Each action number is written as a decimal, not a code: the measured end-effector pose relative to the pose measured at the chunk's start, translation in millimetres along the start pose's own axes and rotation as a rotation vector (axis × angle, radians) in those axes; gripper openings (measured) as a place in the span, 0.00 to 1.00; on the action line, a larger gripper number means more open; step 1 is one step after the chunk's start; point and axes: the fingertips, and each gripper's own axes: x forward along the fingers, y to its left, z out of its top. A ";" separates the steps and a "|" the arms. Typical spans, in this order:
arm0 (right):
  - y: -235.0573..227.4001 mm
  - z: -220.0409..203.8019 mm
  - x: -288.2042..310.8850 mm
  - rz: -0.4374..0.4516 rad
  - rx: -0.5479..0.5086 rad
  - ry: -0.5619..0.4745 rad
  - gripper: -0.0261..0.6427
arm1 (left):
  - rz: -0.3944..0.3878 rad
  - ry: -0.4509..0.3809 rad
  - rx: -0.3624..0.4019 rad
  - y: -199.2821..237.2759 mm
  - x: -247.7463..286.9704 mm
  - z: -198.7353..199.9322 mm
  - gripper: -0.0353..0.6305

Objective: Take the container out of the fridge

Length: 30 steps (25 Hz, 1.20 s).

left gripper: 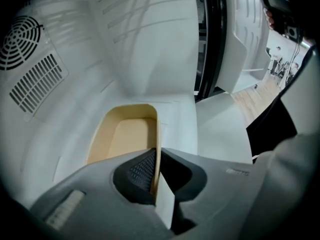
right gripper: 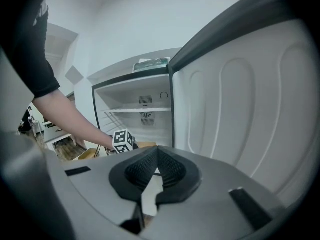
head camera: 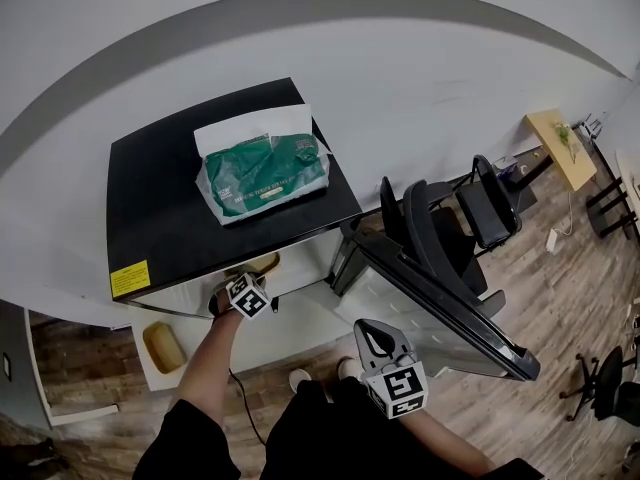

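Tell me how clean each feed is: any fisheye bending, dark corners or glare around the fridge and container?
Head view: heavy fisheye, the wall line bows into an arc, but light is even and the fridge is sharp. Left gripper view: black corners, bright white interior without glare, container clear in the left tool. Right gripper view: dark corners, fridge door bulges.

At the scene: one black-topped mini fridge [head camera: 200, 198], one open door [head camera: 440, 313], one green packet [head camera: 265, 173]. Two tan containers: first container [head camera: 258, 264], second container [head camera: 163, 346]. Two handheld grippers: left gripper [left gripper: 157, 156], right gripper [right gripper: 157, 154]. One wooden table [head camera: 558, 146], one yellow sticker [head camera: 130, 279].
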 end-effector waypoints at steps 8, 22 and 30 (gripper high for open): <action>5.9 1.6 -6.0 0.016 -0.006 -0.018 0.04 | 0.024 -0.028 -0.052 -6.1 -24.1 -2.2 0.09; 31.1 32.5 4.3 0.112 -0.042 -0.094 0.04 | 0.048 -0.318 -0.258 -43.6 -138.0 17.5 0.09; 42.3 41.5 17.7 0.159 -0.047 -0.107 0.04 | 0.055 -0.494 -0.375 -84.0 -213.5 31.2 0.09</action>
